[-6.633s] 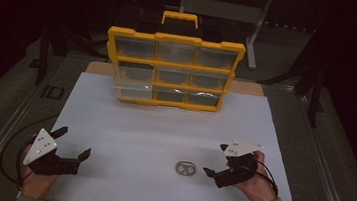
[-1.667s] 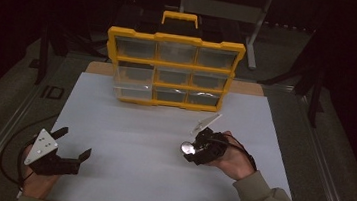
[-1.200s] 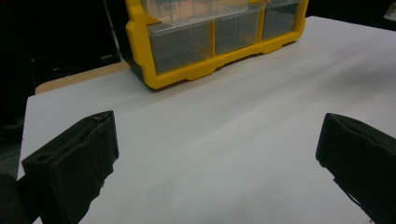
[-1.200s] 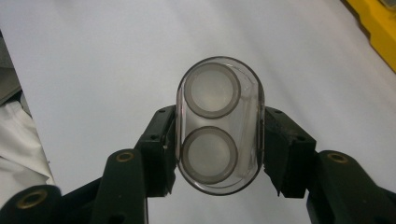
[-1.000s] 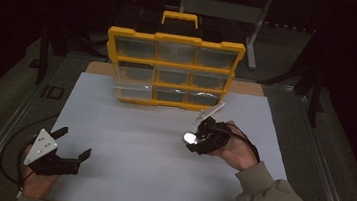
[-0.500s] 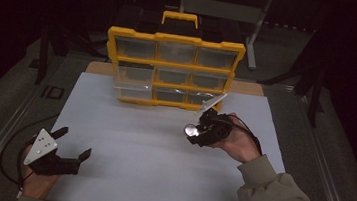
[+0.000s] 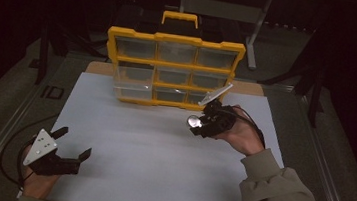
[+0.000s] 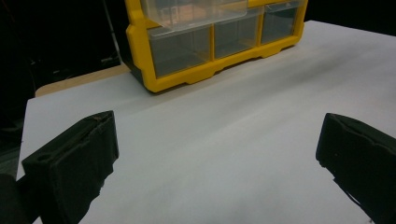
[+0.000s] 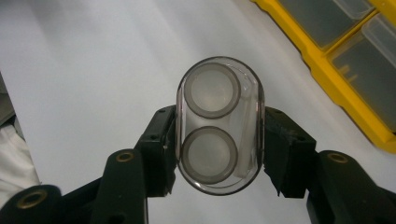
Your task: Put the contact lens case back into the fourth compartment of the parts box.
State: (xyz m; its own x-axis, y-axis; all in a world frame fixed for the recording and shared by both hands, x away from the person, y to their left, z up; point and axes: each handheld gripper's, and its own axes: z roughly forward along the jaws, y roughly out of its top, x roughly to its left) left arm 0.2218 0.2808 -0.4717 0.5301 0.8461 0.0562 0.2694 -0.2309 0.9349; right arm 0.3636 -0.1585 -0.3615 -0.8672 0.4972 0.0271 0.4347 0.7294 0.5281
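A person's right gripper [image 9: 218,154] pinches a clear oval capsule [image 9: 218,123] holding two grey round discs, one jaw pressed to each long side, the capsule's upper half standing clear above the jaws; in the high view the gripper is raised over the white table sheet [image 7: 161,149] just in front of the yellow drawer organiser [image 7: 173,70], near its lower right corner. The left gripper [image 7: 68,152] sits low at the near left of the sheet, well apart from the capsule, its black jaws spread wide with nothing between them
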